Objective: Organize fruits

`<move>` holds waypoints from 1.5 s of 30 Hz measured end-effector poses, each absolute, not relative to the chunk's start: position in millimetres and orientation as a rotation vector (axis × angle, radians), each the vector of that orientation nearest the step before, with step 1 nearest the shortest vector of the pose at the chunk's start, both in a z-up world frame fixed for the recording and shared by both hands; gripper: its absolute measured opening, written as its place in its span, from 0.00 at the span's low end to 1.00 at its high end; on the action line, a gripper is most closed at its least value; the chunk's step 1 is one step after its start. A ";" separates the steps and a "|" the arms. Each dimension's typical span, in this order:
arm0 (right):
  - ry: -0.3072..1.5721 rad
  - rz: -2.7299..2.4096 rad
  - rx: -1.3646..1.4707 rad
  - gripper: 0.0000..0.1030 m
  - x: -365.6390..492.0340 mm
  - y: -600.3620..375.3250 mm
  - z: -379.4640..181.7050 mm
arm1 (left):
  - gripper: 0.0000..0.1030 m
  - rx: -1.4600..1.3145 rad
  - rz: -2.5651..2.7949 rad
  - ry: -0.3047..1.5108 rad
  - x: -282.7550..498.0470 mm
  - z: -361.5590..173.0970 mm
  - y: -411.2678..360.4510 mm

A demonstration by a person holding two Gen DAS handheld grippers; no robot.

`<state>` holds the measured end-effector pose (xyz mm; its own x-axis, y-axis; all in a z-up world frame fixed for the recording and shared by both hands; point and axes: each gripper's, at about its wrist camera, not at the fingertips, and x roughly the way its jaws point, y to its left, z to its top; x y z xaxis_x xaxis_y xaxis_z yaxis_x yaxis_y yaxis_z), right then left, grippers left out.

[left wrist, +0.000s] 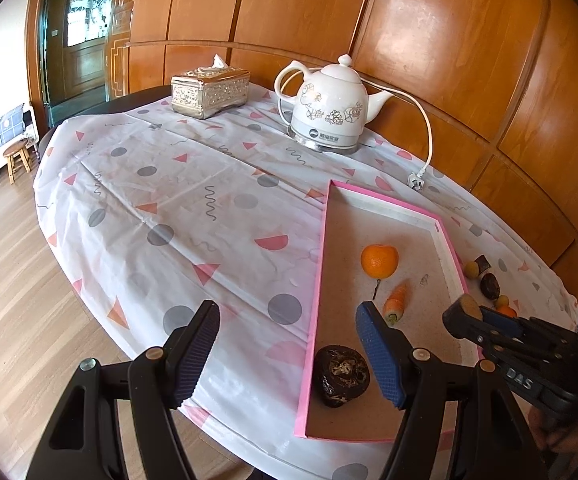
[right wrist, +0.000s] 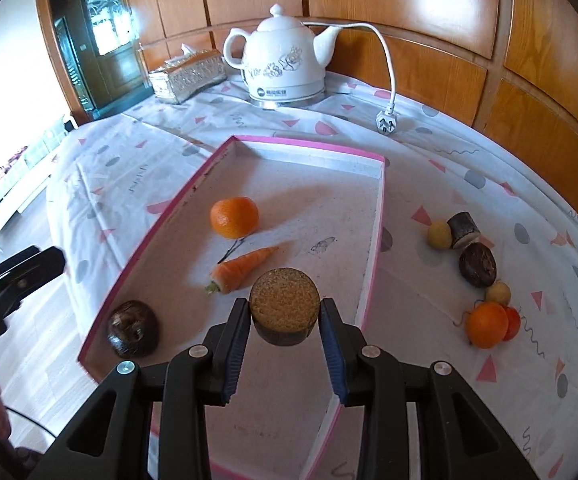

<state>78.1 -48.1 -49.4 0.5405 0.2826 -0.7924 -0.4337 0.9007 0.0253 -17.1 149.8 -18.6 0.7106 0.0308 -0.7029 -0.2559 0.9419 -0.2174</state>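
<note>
1. Fruits lie in two groups: three pieces rest inside the pink-rimmed tray (right wrist: 373, 240) — one orange (right wrist: 234, 217), one small carrot (right wrist: 241, 270), one dark wrinkled round fruit (right wrist: 133, 329). A fourth piece hangs above the tray, held in a gripper.
2. Six loose pieces sit on the patterned tablecloth (right wrist: 449, 152) to the right of the tray: two yellowish balls, one dark cut cylinder, one dark round, one orange touching one small red fruit.
3. One white ceramic kettle (right wrist: 285, 60) with a floral print and one silvery embossed tissue box (right wrist: 187, 76) stand at the far edge.
4. Right gripper (right wrist: 284, 316) points steeply down, clenched on a dark cylinder (right wrist: 284, 304) with a grainy tan top.
5. Left gripper (left wrist: 289, 332) tilts down over the tray's near left rim, jaws spread, nothing between them.
</note>
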 end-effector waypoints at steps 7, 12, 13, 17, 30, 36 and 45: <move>0.890 0.400 -0.190 0.36 76.0 -49.2 -50.9 | 0.69 -0.294 0.147 0.761 -17.6 -17.4 145.8; 0.851 0.373 -0.171 0.36 64.6 -56.2 -43.0 | 0.69 -0.286 0.138 0.760 -18.1 -16.9 142.6; 0.843 0.366 -0.170 0.36 62.5 -57.5 -41.3 | 0.69 -0.283 0.136 0.760 -18.3 -16.7 141.5; 0.801 0.328 -0.160 0.37 50.3 -66.6 -34.2 | 0.69 -0.273 0.126 0.761 -18.2 -15.7 138.1; 0.728 0.196 -0.131 0.38 22.8 -107.8 -28.2 | 0.69 -0.201 0.072 0.749 -17.7 -7.7 117.8; 0.747 0.122 -0.098 0.38 20.6 -135.2 -35.8 | 0.69 -0.162 0.040 0.761 -15.0 -7.0 105.8; 0.774 0.004 -0.031 0.38 15.9 -182.3 -47.5 | 0.69 -0.102 -0.008 0.774 -10.5 -5.9 87.3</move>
